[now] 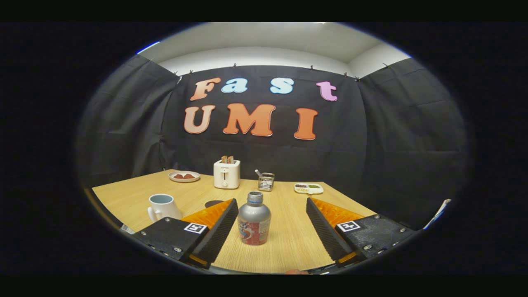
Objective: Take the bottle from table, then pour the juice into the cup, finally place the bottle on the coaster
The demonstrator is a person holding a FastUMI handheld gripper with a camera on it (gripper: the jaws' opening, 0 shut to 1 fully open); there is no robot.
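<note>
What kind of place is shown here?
Probably a staged breakfast table in a recording booth: toaster, cup and bottle on a wooden table, black cloth wall behind. The hand-held gripper is open.

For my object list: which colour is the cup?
Pale blue-white, seen best in the gripper view: cup beside the open tongs.

The silver metal bottle (254,218) stands upright on the light wooden table (288,243), between the gripper (272,206)'s spread fingers; left of the bottle is the pale ceramic mug (163,207), behind it the white toaster (226,174).

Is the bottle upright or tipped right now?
Upright: the bottle stands on the table, cap on top, between the open claw fingers.
</note>
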